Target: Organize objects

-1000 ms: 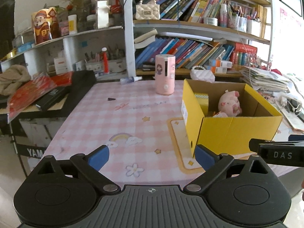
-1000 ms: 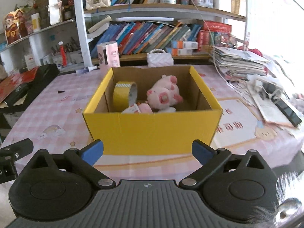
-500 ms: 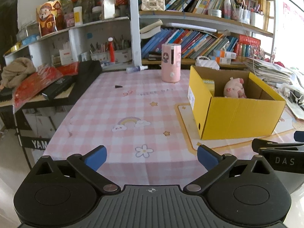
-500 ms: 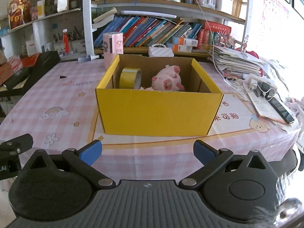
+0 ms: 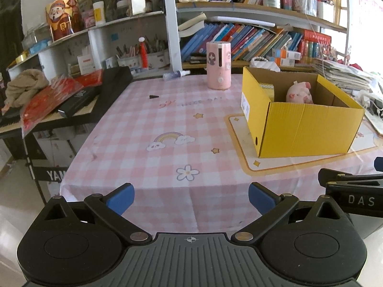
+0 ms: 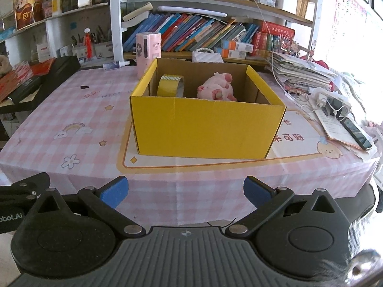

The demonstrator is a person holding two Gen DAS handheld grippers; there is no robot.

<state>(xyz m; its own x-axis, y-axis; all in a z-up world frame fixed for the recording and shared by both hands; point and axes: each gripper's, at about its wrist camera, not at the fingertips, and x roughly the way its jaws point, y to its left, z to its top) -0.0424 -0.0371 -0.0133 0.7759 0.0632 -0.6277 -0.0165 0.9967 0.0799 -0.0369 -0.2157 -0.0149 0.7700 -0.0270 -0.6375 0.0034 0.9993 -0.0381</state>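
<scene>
A yellow cardboard box stands on the pink checked tablecloth; it also shows in the left wrist view. Inside it are a pink plush pig, also seen in the left wrist view, and a roll of yellow tape. My left gripper is open and empty, off the table's front edge. My right gripper is open and empty, in front of the box and off the table's front edge.
A pink cylinder stands behind the box. A small spray bottle and a tiny black piece lie at the back. A black case sits left. Papers and a phone lie right. Bookshelves stand behind.
Both grippers have pulled back from the table, so the box looks smaller and farther. Both stay open and empty.
</scene>
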